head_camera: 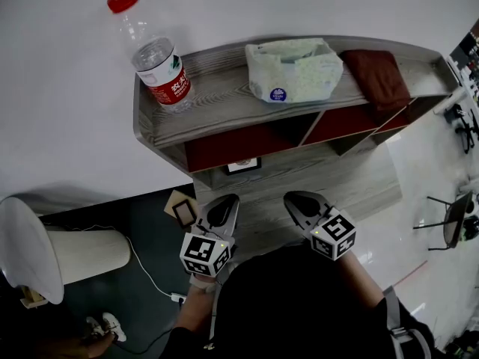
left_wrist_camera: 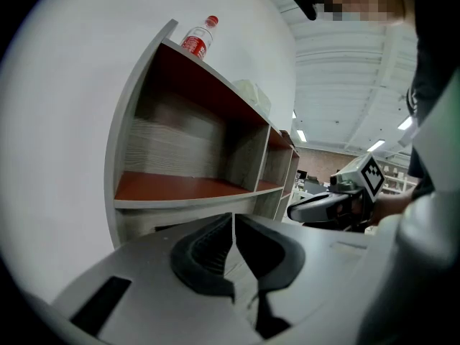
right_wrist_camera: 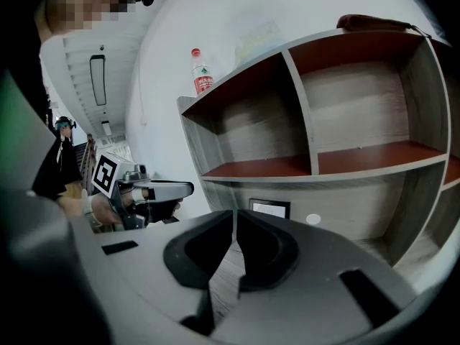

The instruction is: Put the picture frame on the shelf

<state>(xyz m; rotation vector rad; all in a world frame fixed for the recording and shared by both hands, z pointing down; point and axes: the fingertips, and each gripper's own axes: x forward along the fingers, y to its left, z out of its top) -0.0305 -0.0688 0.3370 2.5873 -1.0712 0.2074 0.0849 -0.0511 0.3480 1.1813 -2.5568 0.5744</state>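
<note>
The shelf (head_camera: 224,103) hides part of the picture frame (head_camera: 243,166).

Wooden shelf (head_camera: 224,99), red-brown inner boards.
Top, L to R: water bottle (head_camera: 153,54), tissue pack (head_camera: 293,69), dark-red cloth (head_camera: 380,75); picture frame (head_camera: 243,165) below.

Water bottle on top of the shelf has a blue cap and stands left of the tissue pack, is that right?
Not quite. The head view shows that the water bottle has a red cap, not a blue one. The rest holds: it stands on top of the shelf, left of the tissue pack.
</note>
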